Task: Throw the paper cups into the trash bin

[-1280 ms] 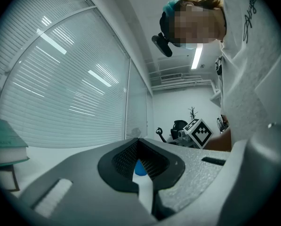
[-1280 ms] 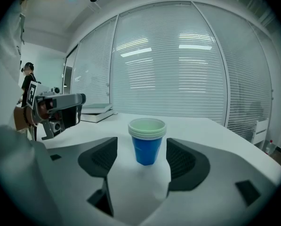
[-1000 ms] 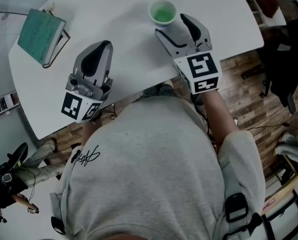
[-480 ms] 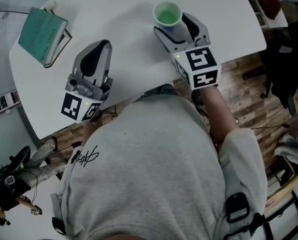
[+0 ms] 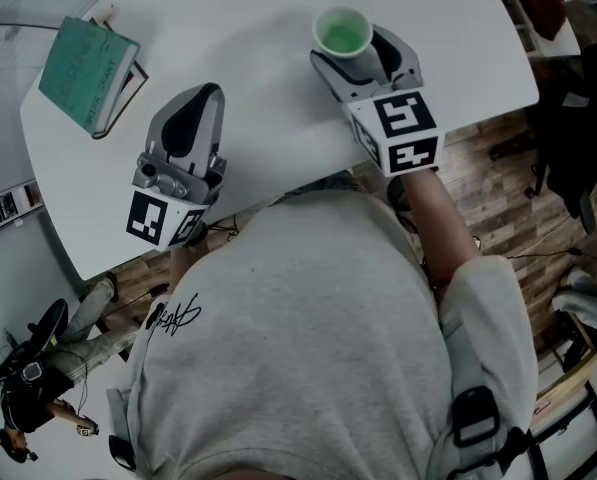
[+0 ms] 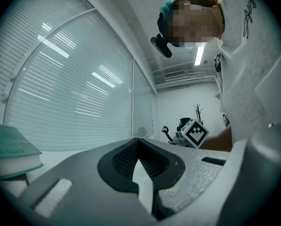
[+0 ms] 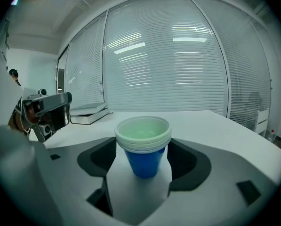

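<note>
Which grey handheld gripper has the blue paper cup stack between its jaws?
The right gripper; its open jaws flank the blue cup stack, whereas the left gripper is shut, empty.

White table, wood floor, blinded windows, ceiling lights

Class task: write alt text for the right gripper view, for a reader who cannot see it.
A stack of blue paper cups stands upright on a white table, between the open jaws of the right claw. Books lie behind at left.
</note>
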`<state>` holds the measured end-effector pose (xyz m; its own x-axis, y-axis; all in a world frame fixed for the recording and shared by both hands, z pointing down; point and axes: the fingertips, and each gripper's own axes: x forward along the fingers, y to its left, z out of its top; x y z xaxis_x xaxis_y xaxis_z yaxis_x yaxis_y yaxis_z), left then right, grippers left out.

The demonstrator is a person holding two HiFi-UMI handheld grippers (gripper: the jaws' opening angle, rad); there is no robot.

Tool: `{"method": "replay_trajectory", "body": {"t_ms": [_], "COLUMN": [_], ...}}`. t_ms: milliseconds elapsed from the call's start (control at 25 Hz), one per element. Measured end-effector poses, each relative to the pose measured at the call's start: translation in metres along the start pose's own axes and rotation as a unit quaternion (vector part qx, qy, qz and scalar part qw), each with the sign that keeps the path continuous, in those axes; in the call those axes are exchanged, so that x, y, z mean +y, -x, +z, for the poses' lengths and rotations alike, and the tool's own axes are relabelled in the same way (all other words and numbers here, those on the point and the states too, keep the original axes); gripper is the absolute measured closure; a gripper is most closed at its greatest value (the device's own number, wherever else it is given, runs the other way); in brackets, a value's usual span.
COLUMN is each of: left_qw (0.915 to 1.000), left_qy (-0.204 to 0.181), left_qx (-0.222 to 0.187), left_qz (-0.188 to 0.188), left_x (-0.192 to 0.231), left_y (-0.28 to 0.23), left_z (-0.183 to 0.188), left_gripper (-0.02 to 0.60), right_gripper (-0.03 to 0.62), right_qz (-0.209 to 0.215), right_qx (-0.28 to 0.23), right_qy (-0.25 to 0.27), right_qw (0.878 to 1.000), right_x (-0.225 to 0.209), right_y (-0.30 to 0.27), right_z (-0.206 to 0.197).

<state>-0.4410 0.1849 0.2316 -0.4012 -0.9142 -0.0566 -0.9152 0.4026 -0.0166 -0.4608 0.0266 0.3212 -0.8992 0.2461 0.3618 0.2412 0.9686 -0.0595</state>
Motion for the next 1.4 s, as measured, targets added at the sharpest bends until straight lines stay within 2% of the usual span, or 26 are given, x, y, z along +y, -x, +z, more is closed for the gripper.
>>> {"method": "replay_trajectory", "body": {"t_ms": [840, 1400], "left_qw": [0.9999, 0.9999], "left_qy": [0.009, 0.01], "left_qx": [0.0, 0.002], "left_qz": [0.006, 0.009], "left_x": [0.008, 0.003], "left_y": [0.002, -0.001], "left_z": [0.001, 0.005], "left_gripper": [0.584, 0.584], "right_gripper": [0.286, 0.287], "right_qz": [0.003, 0.012], "right_qx": [0.013, -0.005], "right_qy": [-0.008, 0.024], "right_qw": [1.0, 1.0], "right_x": [-0.005, -0.003], "right_y": [-0.012, -0.001], "right_z": [-0.002, 0.005]}}
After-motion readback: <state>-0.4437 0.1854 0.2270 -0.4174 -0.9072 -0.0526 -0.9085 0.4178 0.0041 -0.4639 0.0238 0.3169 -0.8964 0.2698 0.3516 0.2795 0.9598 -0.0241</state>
